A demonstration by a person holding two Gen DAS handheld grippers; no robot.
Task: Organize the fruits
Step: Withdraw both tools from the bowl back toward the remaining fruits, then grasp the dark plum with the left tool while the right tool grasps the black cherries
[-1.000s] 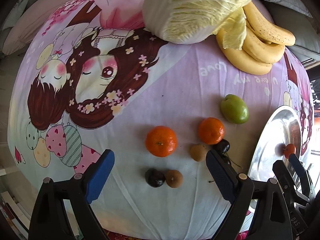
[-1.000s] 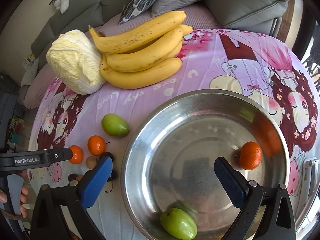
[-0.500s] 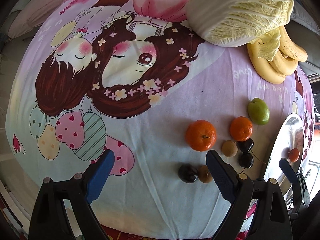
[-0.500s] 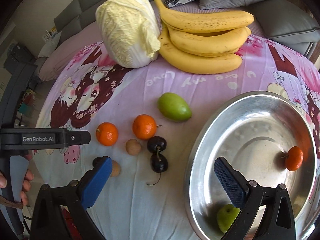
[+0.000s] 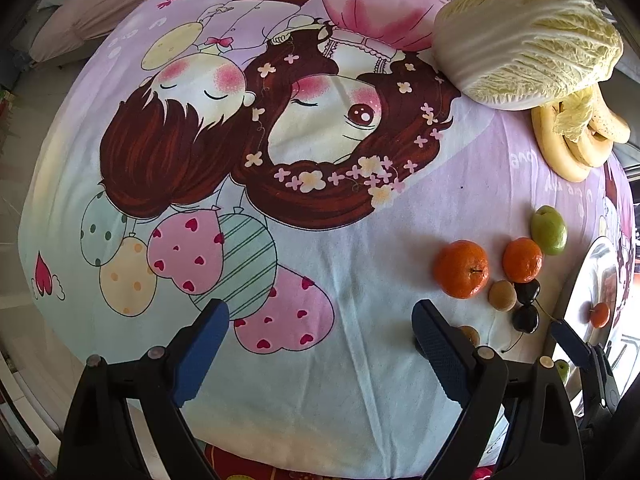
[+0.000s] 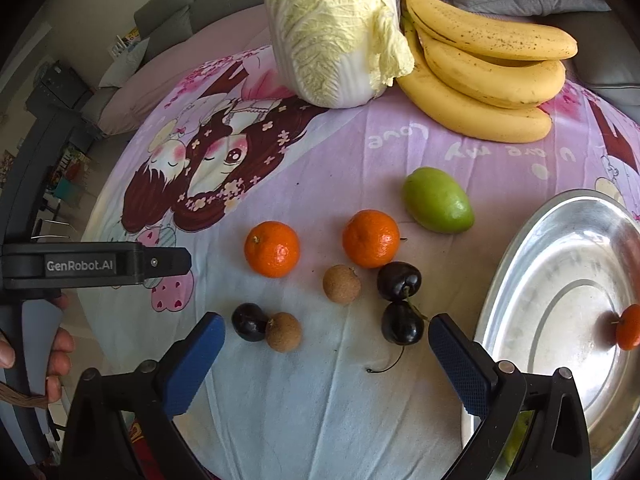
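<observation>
**Steel bowl takes first fruit as the rest waits on the cloth**

Orange, green and dark fruits lie scattered on a cartoon-printed pink and pale-blue cloth [image 6: 320,400] covering the bench. Two round orange mandarins [image 6: 272,254] sit near an oval green fruit [image 6: 438,200], two small brown round longans [image 6: 341,284] and three dark glossy cherries [image 6: 399,281]. At the right edge a wide shiny steel bowl [image 6: 540,300] holds one more small orange mandarin [image 6: 628,327]. A pale napa cabbage [image 6: 332,28] and a bunch of yellow bananas [image 6: 488,68] rest at the far side. The right hand-held gripper [image 6: 326,338] hovers over the cherries and longans, blue fingers wide apart, gripping nothing. The left hand-held gripper [image 5: 320,326] hangs over bare cloth, likewise spread and empty.
</observation>
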